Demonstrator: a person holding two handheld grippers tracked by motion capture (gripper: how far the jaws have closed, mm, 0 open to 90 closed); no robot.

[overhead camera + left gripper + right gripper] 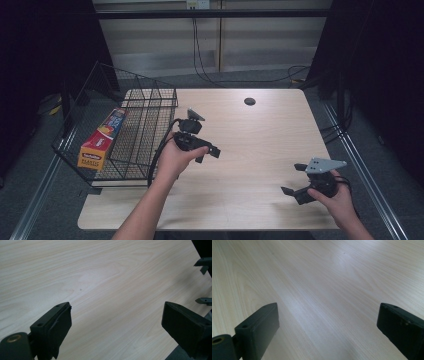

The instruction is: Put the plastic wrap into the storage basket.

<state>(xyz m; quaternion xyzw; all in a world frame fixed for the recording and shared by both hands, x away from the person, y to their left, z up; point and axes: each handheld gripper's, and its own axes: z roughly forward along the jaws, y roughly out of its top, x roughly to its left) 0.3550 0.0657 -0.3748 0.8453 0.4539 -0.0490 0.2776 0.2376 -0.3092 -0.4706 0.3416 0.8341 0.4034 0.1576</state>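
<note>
My left gripper (pixel 209 155) is held over the middle-left of the light wooden table (pixel 260 135), just right of the wire basket, with its jaws pointing right. In the left gripper view its jaws (pixel 116 322) stand wide apart over bare wood, with nothing between them. My right gripper (pixel 293 178) sits low near the table's front right corner, jaws pointing left. They are open too, and the right gripper view has bare tabletop between them (pixel 328 325). The right gripper's two jaw tips (pixel 203 263) also appear at the right edge of the left gripper view.
A black wire basket (pixel 150 92) stands on the table's left end and overhangs its edge. An orange, yellow and blue box (pixel 102 139) lies inside it along the left wall. A dark round cable hole (pixel 249 101) sits near the table's far edge.
</note>
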